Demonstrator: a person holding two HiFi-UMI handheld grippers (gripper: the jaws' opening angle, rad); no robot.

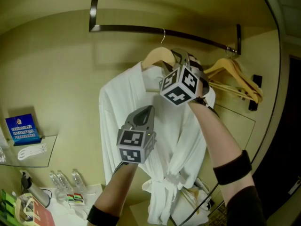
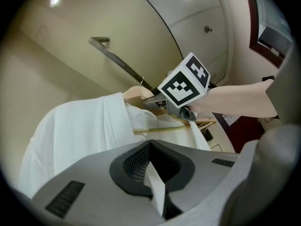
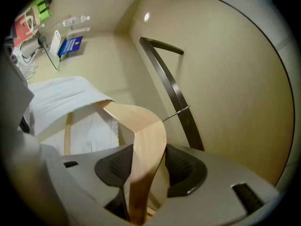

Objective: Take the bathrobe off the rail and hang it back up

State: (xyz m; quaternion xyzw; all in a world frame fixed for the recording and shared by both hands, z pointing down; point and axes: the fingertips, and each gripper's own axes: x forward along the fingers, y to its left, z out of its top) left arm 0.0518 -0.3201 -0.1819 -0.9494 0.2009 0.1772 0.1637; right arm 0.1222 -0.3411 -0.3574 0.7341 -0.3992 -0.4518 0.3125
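The left gripper [image 1: 148, 110] sits low in front of the bathrobe [image 1: 121, 102]; its jaws are fully closed, and a thin white sliver is nipped between them, apparently a fold of the robe's front. The bathrobe is draped on a wooden hanger [image 1: 157, 55], whose wire hook [image 1: 163, 33] sits at the dark rail [image 1: 136, 29], so the robe appears to hang there and not to be carried; whether the hook bears on the bar is too small to tell. The right gripper [image 3: 146, 171] is up at the hanger's neck; its jaws stand fairly wide because the thick wood fills the gap, with the pads against both faces. The step in hand looks like securing the hanger for lifting off. The next move likely calls for raising the hook clear of the rail, while the left gripper steadies the cloth. Further right, spare hangers [image 1: 235, 76] hang on the same rail, close enough to snag.
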